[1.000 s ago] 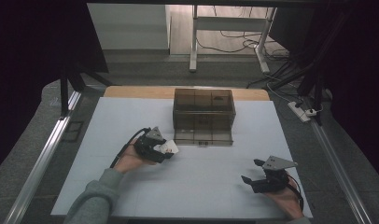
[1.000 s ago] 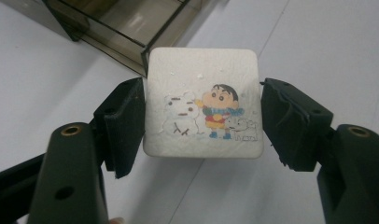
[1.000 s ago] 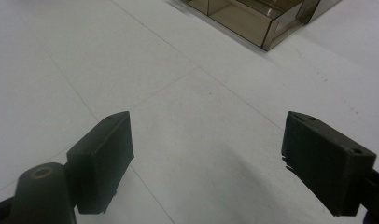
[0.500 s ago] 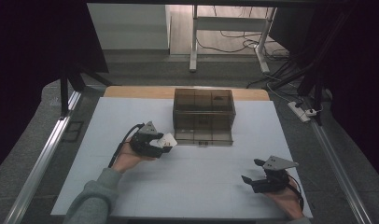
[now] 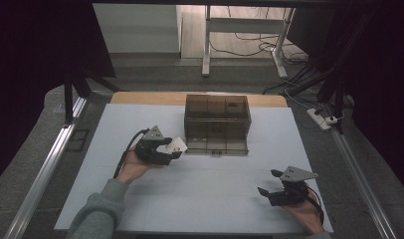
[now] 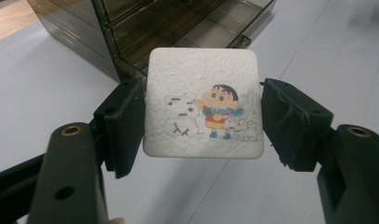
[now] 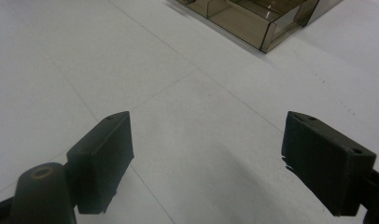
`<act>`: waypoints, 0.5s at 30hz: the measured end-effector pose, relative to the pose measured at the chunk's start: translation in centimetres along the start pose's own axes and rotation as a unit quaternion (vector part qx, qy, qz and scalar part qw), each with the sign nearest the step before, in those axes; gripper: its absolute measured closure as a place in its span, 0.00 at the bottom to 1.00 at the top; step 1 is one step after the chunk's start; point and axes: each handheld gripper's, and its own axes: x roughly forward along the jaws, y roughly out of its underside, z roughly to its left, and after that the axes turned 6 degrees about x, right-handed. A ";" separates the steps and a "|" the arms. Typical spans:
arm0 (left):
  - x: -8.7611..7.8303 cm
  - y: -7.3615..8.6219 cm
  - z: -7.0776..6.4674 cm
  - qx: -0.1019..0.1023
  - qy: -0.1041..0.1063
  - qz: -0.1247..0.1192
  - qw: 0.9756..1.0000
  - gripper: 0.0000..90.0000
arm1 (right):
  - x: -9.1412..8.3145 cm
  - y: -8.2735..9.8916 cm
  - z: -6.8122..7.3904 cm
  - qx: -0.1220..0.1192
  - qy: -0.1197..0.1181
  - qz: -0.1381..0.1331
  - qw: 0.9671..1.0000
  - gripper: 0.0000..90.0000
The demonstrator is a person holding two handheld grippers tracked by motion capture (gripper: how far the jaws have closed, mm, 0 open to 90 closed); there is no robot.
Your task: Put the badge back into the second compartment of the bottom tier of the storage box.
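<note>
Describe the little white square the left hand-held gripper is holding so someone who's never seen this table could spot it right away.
Start at the smoky brown drawer box at the back middle of the white table. Just left of its front, the left hand-held gripper grips a white square tile with rounded corners by two opposite edges. It alone carries a picture: a cartoon child in red beside a snowman and a small white dog.
</note>
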 end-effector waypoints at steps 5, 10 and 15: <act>-0.1 -0.2 -0.2 0.002 0.000 -0.002 1.000 0.36 | 0.0 0.0 0.0 0.000 0.000 0.001 1.000 0.18; 0.0 -0.4 -0.3 0.004 0.000 -0.003 1.000 0.36 | 0.0 -0.1 0.0 0.004 -0.004 -0.001 1.000 0.18; 0.4 -0.7 -0.5 0.006 0.001 -0.001 1.000 0.36 | 0.0 -0.1 0.1 0.002 -0.004 -0.002 1.000 0.18</act>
